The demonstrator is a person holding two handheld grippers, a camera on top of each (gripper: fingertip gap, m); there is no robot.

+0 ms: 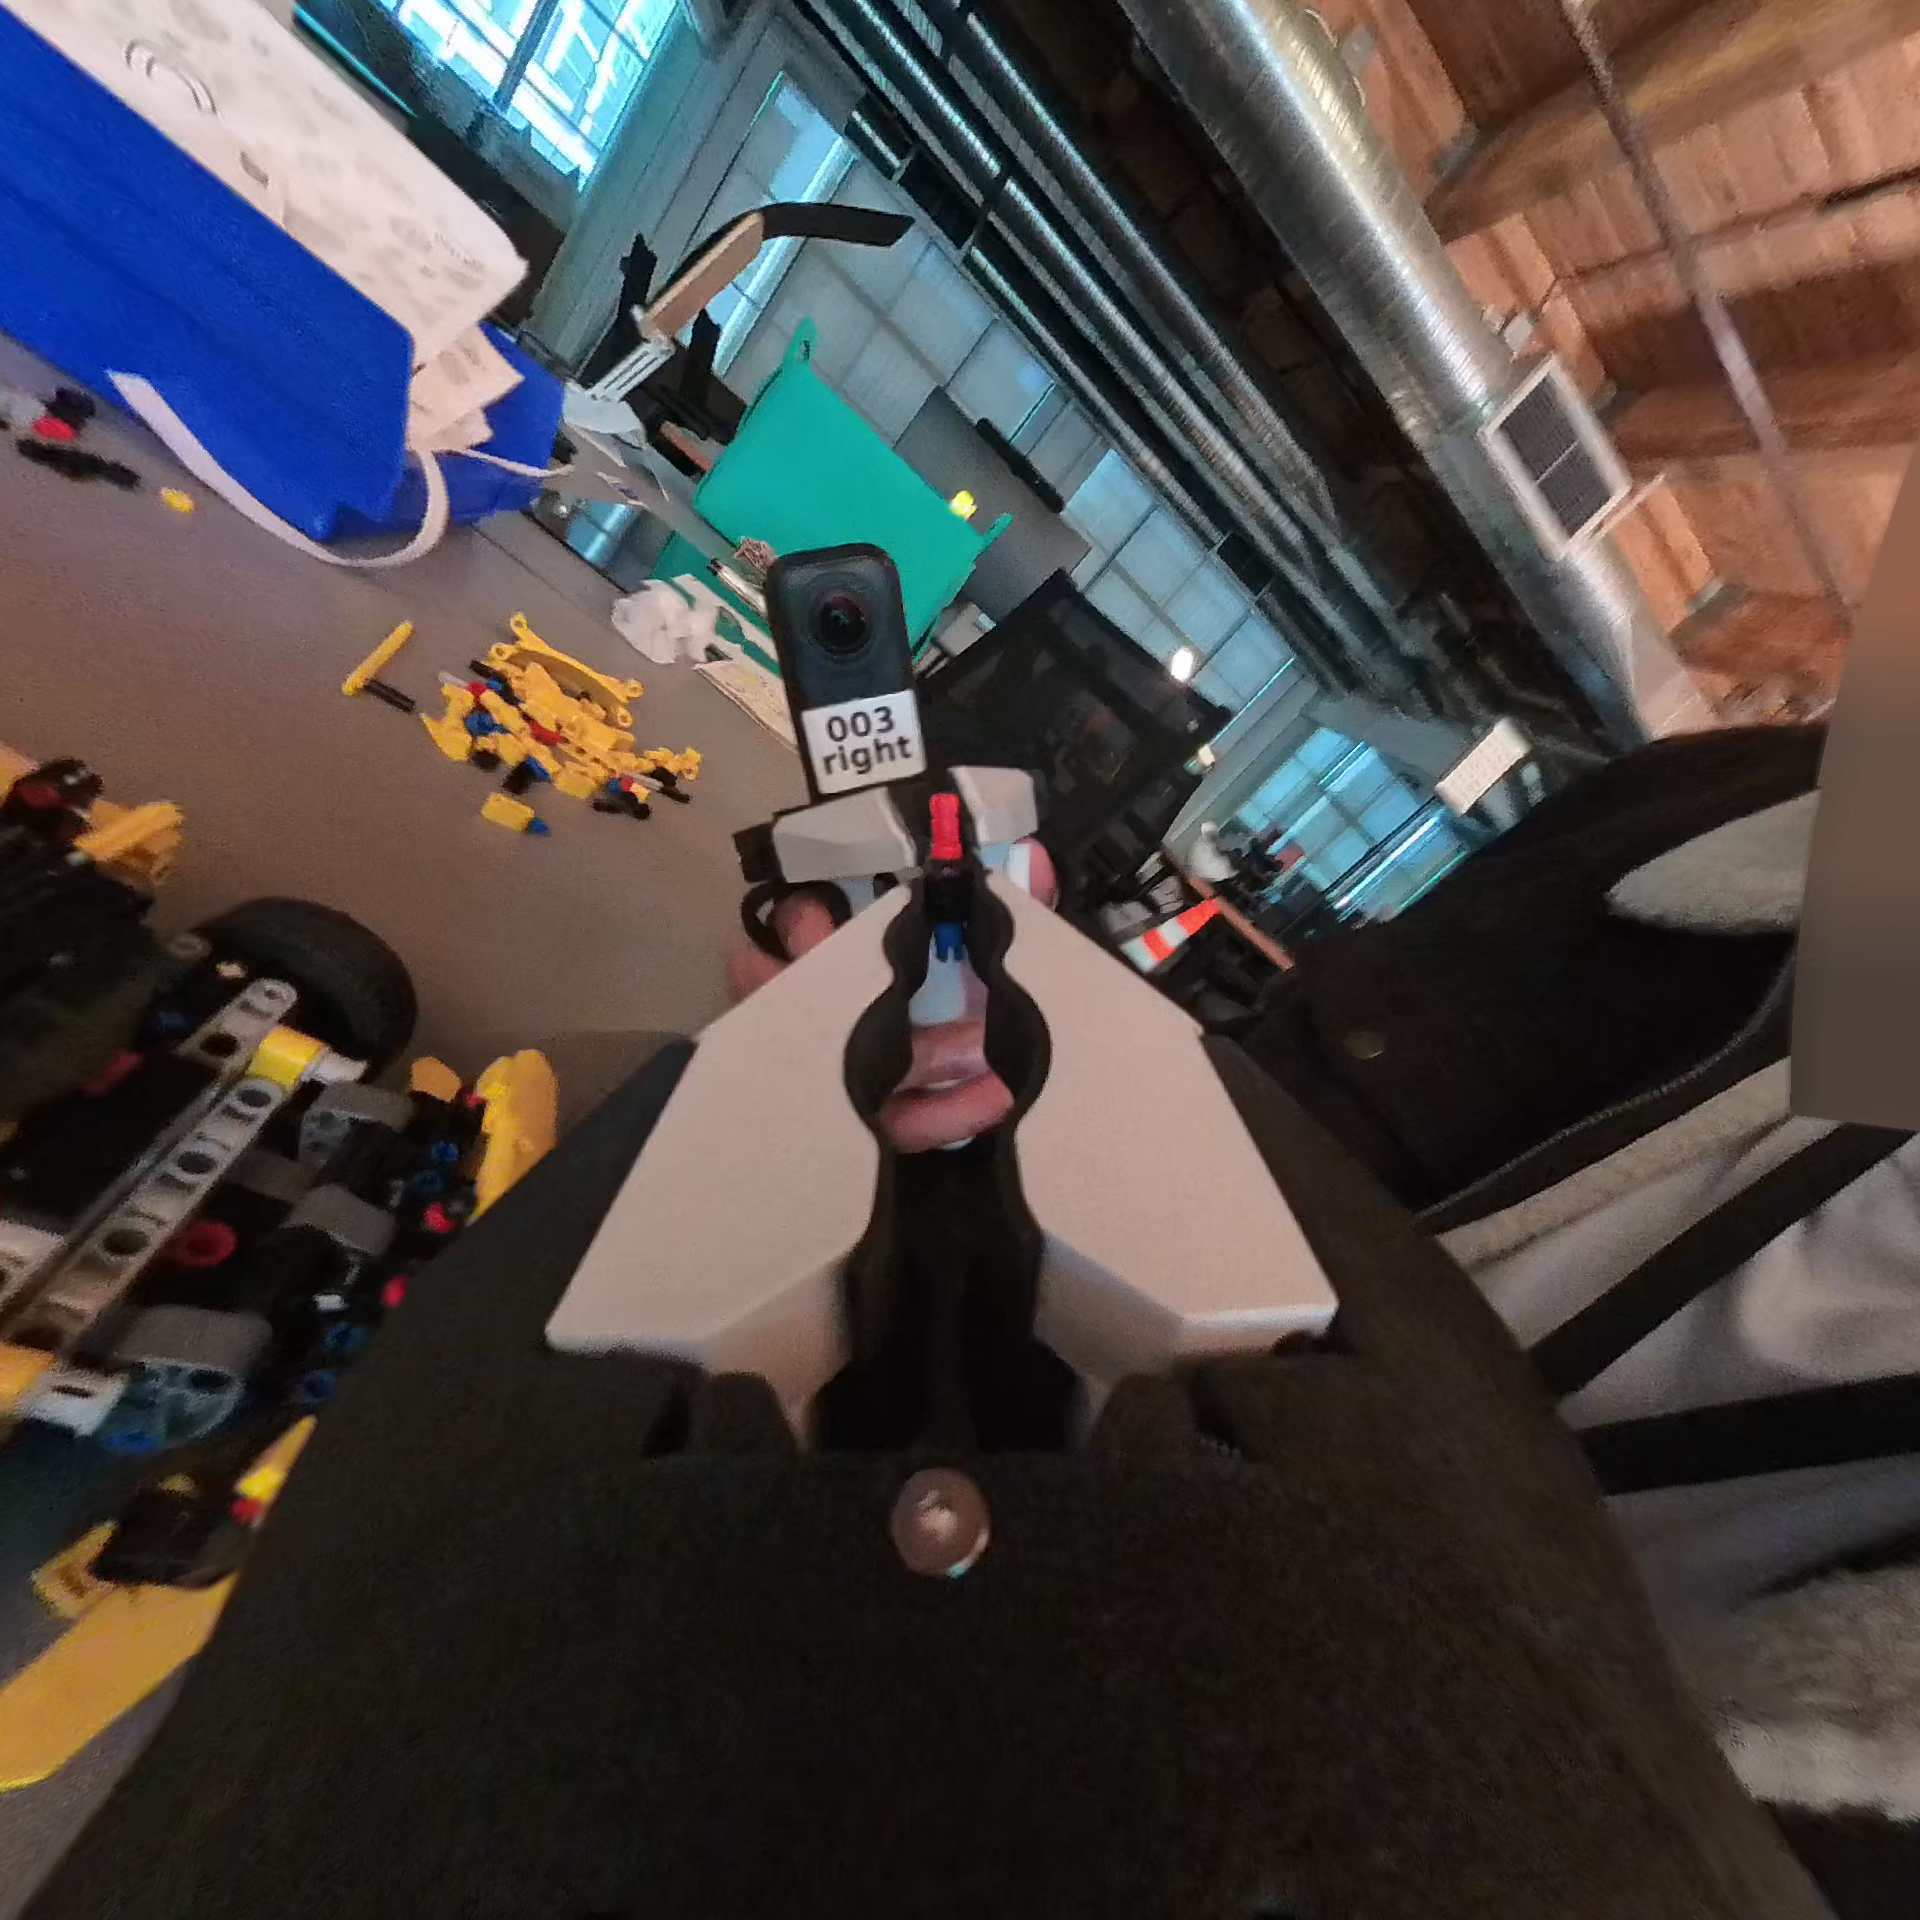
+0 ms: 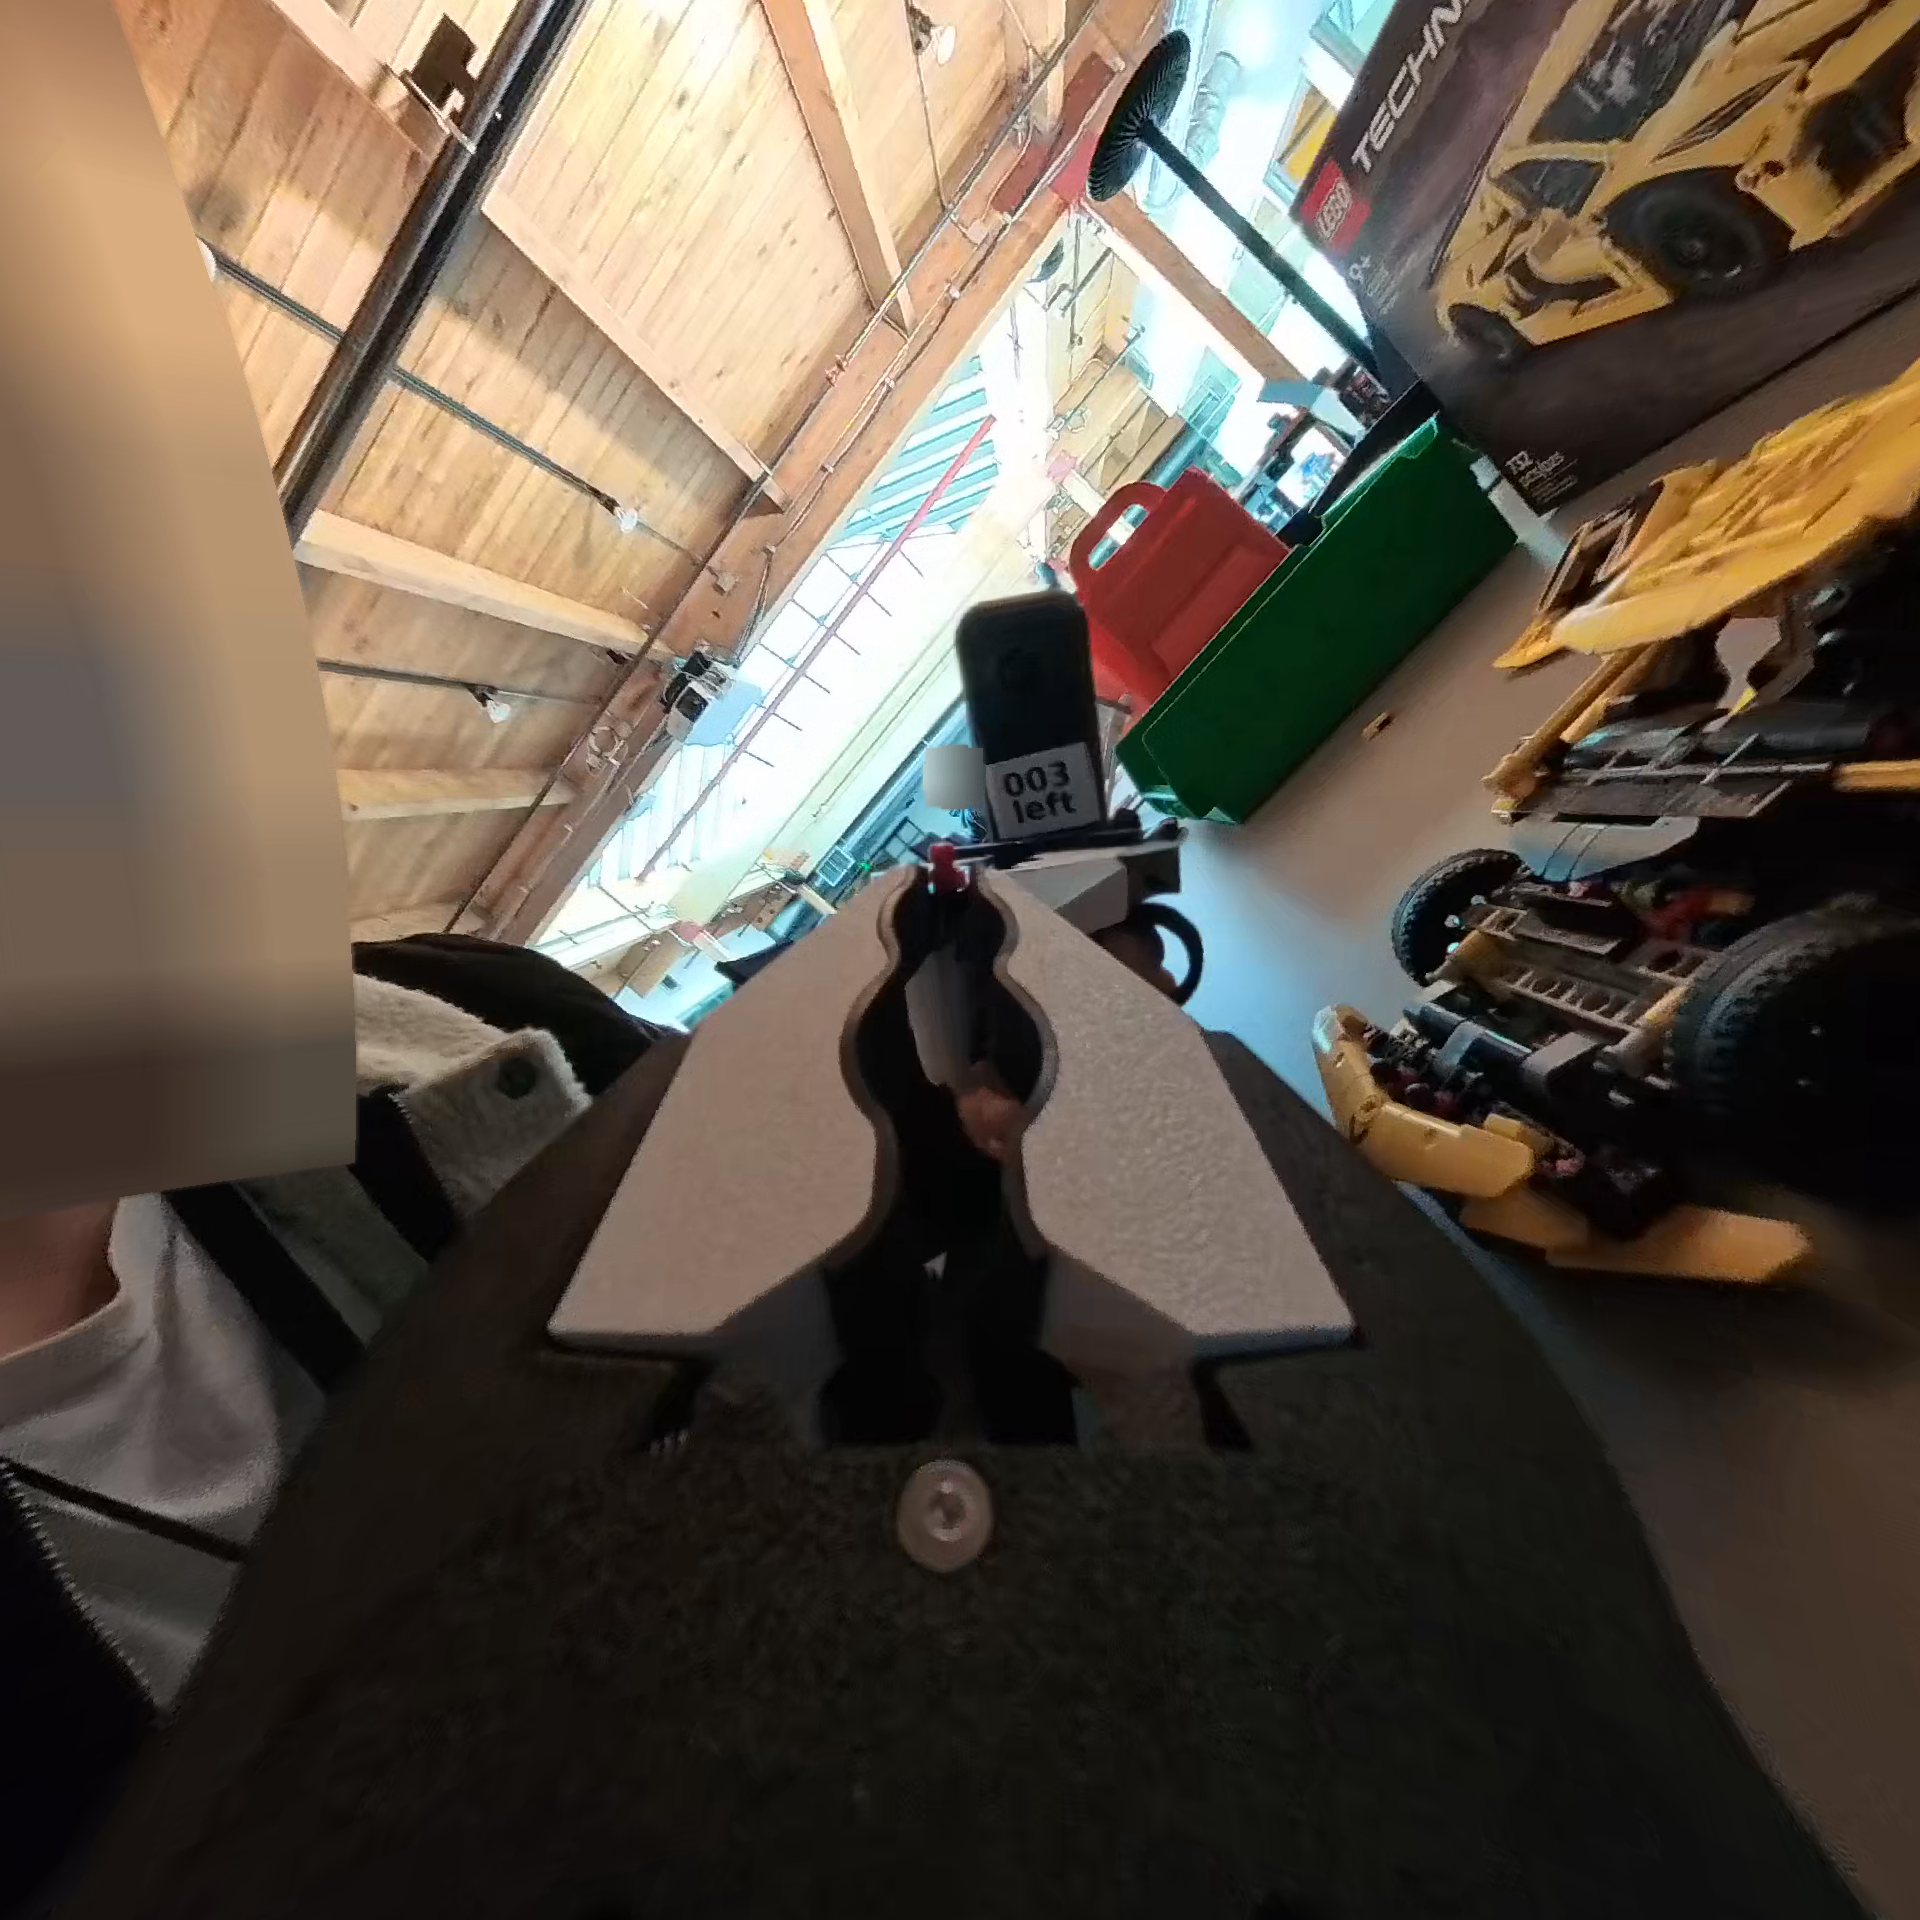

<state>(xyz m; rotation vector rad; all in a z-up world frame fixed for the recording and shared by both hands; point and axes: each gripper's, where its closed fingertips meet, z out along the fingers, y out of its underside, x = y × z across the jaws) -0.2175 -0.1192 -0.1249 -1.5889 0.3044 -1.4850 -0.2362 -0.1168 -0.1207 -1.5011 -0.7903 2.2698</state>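
A half-built yellow-and-black brick car (image 1: 208, 1195) lies on the grey desk (image 1: 499, 831) at left, loose yellow pieces (image 1: 551, 717) heaped farther off. Above, the left gripper (image 1: 943, 914) and right gripper (image 2: 948, 904) meet tip to tip, each nearly closed on one small red-tipped pin assembly (image 1: 943, 842), apparently to join parts.

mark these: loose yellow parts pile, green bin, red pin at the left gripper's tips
loose yellow parts pile (image 1: 556, 722): left wrist view, middle of the heap on the table.
green bin (image 2: 1320, 644): right wrist view, its long side wall.
red pin (image 1: 943, 826): left wrist view, its upper shaft.
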